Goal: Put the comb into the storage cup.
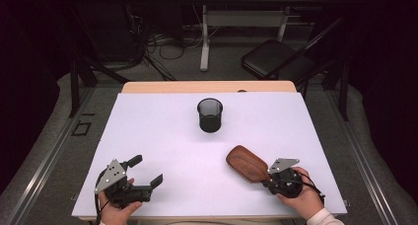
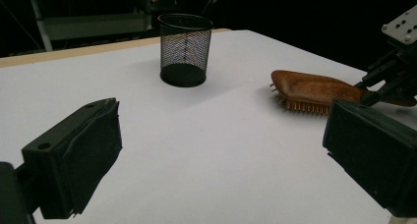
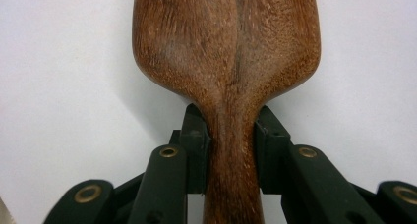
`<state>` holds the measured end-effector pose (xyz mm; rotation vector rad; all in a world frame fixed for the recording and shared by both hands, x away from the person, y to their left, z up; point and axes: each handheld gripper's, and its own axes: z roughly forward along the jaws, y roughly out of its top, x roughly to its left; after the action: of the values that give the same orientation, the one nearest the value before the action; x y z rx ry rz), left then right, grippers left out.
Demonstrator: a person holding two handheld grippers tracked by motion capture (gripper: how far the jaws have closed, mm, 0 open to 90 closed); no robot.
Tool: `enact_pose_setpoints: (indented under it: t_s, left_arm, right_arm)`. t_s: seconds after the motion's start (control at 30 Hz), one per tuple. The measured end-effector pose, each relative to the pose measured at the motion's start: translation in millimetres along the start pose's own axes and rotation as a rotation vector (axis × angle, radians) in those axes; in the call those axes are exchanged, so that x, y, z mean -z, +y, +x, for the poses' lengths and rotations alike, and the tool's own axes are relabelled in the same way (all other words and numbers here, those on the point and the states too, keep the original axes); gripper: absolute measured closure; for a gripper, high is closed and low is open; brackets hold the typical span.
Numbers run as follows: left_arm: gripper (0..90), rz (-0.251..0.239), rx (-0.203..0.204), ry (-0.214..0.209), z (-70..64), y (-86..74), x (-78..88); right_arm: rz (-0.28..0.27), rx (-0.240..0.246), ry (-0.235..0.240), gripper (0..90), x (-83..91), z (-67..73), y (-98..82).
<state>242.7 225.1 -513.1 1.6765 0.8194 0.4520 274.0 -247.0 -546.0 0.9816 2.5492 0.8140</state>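
Observation:
A brown wooden hairbrush (image 1: 246, 163) lies bristles down on the white table top (image 1: 162, 131), right of centre. My right gripper (image 1: 266, 178) is shut on the brush's narrow handle (image 3: 231, 150), one black pad (image 3: 196, 145) pressed against each side. In the left gripper view the hairbrush (image 2: 314, 89) shows its short bristles underneath, with the right gripper (image 2: 366, 89) on its handle end. My left gripper (image 1: 146, 170) rests near the front left of the table, jaws wide apart with nothing between them. A black mesh cup (image 1: 210, 115) stands upright at the middle back.
The mesh cup (image 2: 185, 49) stands well beyond both grippers. The wooden table edge (image 1: 207, 87) runs along the back, and a dark folding chair (image 1: 276, 57) stands on the floor behind the table's right side.

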Motion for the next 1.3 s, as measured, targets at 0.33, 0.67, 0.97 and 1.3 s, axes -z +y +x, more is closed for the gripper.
enact_pose_setpoints:
  t_s: [0.33,0.67,0.97,1.3]
  left_arm:
    - [1.3,0.001,0.001,-0.002,0.3,0.0,-0.1]
    - [1.3,0.002,0.001,0.000,0.4,-0.1,-0.1]
    - [1.3,0.001,0.000,0.000,0.5,-0.1,0.0]
    - [1.3,0.002,-0.001,0.001,0.4,-0.1,0.0]
  right_arm:
    - [-0.008,0.005,-0.011,71.6,0.4,1.5,-1.5]
    - [-0.014,0.004,-0.022,71.8,1.6,3.4,-3.1]
    - [-0.047,-0.002,-0.040,71.9,2.8,4.6,-3.5]
    - [-0.115,-0.023,-0.054,71.8,8.9,5.2,-0.2]
